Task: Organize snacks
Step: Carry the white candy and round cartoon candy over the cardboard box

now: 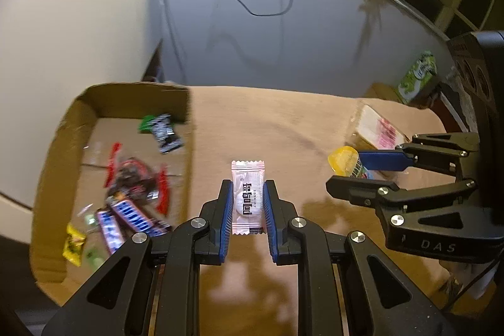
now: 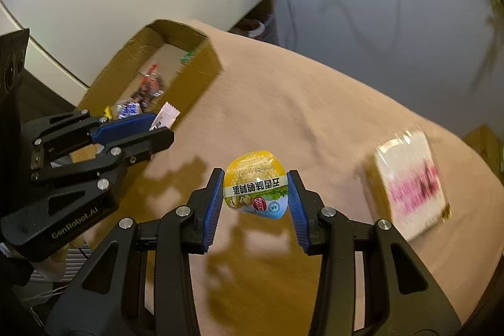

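Pinched in the left gripper (image 1: 248, 197), a pink-white candy packet (image 1: 248, 196) hangs right of the cardboard box (image 1: 50, 166). Farther right, the right gripper (image 2: 255, 194) clamps a yellow-lidded snack cup (image 2: 255, 183) above bare tan cloth (image 2: 299, 103).

Colours/patterns, both views

White sachet (image 1: 248, 197) w/ black print; yellow-blue packet (image 2: 255, 185) w/ black print; brown cardboard box (image 1: 50, 178); tan cloth (image 1: 283, 122); white-pink pack (image 2: 409, 181); blue pads (image 1: 227, 210).

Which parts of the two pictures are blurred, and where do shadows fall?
Left wrist view: the cardboard box and its snacks are smeared, the held white sachet sharp. Right wrist view: the pink-printed packet is smeared, the yellow pack sharp; gripper shadows darken the brown cloth.
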`<state>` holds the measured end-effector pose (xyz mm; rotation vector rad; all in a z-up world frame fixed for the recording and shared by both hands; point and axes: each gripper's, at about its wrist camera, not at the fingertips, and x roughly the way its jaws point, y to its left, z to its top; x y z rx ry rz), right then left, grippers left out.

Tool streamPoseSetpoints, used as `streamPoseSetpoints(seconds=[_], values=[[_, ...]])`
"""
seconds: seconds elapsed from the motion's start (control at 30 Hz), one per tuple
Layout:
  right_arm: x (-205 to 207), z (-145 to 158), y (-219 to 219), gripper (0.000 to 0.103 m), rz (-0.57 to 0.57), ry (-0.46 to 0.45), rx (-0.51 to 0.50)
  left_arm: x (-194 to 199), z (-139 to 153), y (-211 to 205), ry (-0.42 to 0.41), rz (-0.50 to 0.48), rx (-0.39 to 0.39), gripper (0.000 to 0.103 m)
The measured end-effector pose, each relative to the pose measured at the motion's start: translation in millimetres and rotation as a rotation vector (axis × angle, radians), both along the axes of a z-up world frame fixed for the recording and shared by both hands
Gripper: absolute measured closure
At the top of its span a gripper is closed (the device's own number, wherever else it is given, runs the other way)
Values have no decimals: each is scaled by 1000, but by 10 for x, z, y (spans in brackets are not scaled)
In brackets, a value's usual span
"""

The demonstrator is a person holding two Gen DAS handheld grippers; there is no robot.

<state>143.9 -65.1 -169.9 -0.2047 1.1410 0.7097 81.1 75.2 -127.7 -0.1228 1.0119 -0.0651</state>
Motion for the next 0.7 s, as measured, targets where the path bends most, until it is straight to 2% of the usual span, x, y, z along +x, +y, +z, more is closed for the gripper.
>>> streamPoseSetpoints(seconds=[0.43, 0.7], values=[[25, 112, 835, 61, 138, -21, 27, -331, 24, 628, -6, 162, 18, 86], [28, 151, 1286, 61, 214, -35, 29, -401, -18, 949, 0, 234, 35, 85]])
